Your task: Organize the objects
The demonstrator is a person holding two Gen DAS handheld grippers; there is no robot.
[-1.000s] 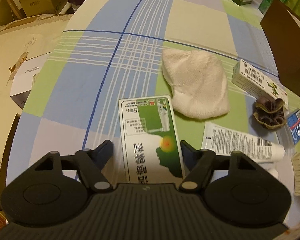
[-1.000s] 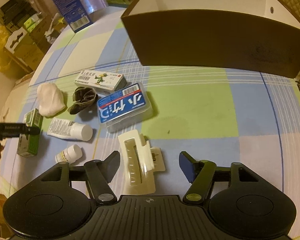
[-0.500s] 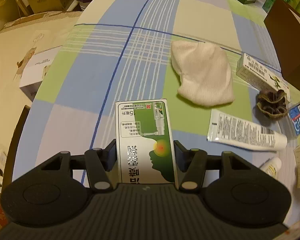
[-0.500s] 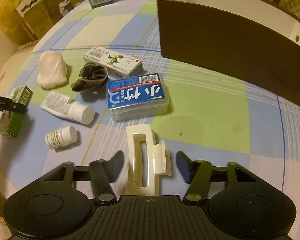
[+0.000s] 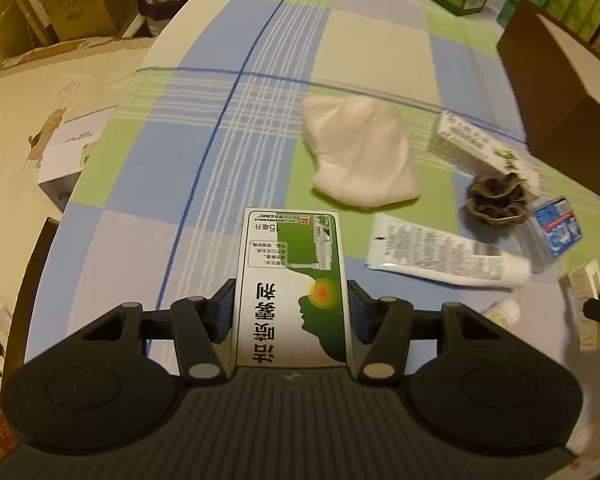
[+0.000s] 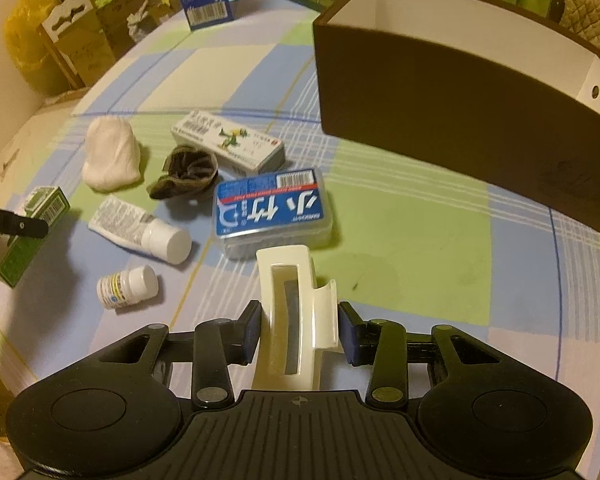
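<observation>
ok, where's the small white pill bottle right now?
In the right wrist view the pill bottle lies on its side on the tablecloth, left of the right claw, just below the white tube and right of the green box.

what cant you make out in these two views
- Inside of the brown box: right wrist view, its front wall hides the floor.
- Small bottle: left wrist view, mostly behind the left gripper.
- Hair clip lower end: right wrist view, under the right gripper.

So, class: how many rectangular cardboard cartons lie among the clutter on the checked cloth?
2: the green carton between the left jaws, and the white carton beside the scrunchie.
</observation>
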